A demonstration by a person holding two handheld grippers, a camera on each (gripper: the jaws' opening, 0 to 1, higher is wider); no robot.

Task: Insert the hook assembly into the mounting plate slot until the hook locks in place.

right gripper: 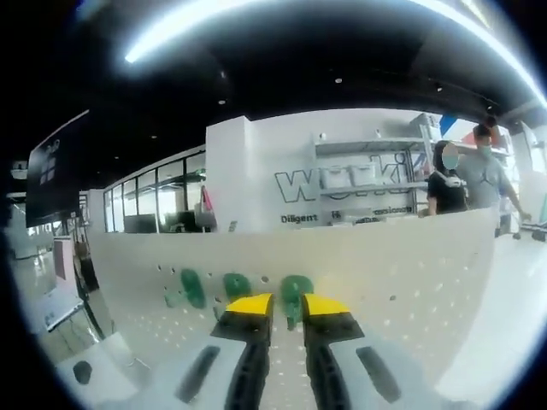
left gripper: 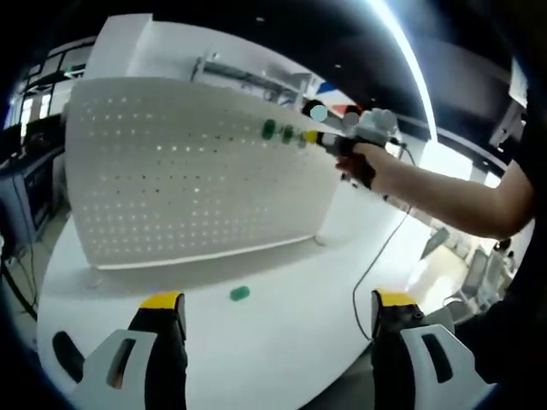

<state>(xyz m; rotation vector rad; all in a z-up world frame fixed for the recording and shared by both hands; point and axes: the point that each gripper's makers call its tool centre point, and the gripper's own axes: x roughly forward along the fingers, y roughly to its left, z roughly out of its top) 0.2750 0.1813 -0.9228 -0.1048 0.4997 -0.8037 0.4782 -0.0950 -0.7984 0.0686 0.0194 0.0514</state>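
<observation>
A white pegboard mounting plate (left gripper: 188, 171) stands upright on a round white table (left gripper: 282, 342). Two green hooks (left gripper: 269, 129) sit in its upper right holes, and a loose green hook (left gripper: 240, 293) lies on the table in front of it. My left gripper (left gripper: 279, 301) hangs open above the table's near edge, holding nothing. A person's hand holds my right gripper (left gripper: 312, 137) against the board, next to the mounted hooks. In the right gripper view the right gripper (right gripper: 287, 305) has its yellow-tipped jaws nearly together on a third green hook (right gripper: 297, 289), pressed to the pegboard (right gripper: 410, 273). Two mounted hooks (right gripper: 192, 287) lie to its left.
A cable (left gripper: 376, 256) trails from the right gripper across the table's right side. Two people (right gripper: 466, 179) stand behind the board near wall shelves (right gripper: 367, 175). Chairs and desks (left gripper: 466, 273) stand off the table's right edge.
</observation>
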